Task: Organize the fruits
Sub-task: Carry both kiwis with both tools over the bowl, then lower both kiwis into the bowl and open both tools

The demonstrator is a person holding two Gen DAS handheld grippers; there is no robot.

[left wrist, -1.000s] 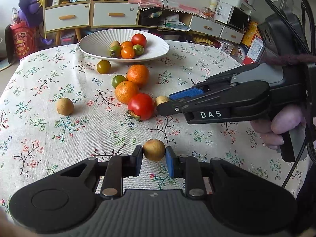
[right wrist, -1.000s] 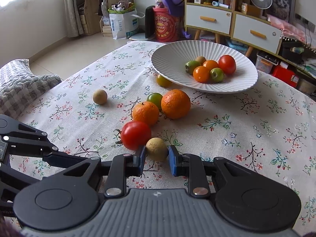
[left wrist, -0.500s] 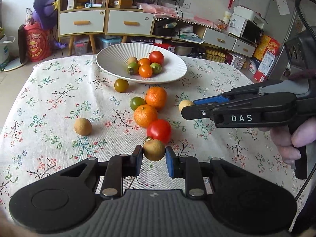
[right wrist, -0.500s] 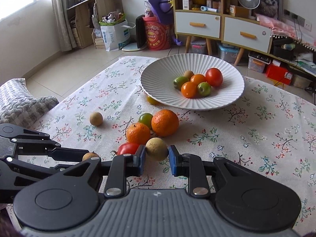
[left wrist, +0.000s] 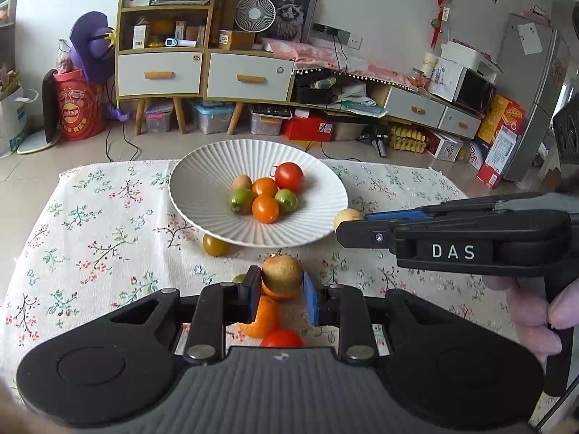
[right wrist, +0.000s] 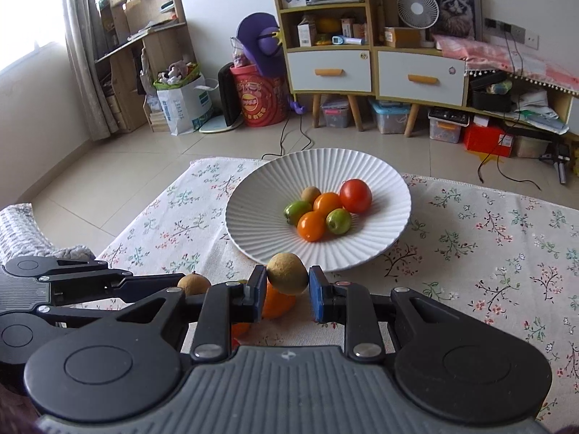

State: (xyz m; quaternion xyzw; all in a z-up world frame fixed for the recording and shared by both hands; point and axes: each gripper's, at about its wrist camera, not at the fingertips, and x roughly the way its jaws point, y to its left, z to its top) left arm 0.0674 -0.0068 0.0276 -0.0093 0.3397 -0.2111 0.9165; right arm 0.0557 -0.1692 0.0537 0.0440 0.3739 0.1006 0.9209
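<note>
Both grippers carrying longans toward the ribbed white plate (right wrist: 253,195).
Left gripper (left wrist: 281,293) and right gripper (right wrist: 286,291) fingers each pinch one longan (left wrist: 281,274); round skins may slip, or released fruit could roll off.

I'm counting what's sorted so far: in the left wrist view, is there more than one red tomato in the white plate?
No. The white plate holds a single red tomato, beside orange, green and tan fruits.

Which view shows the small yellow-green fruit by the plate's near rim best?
Left wrist view: the small yellow-green fruit shows on the floral tablecloth, partly tucked under the white ribbed plate. In the right wrist view I can't find it, likely hidden.
</note>
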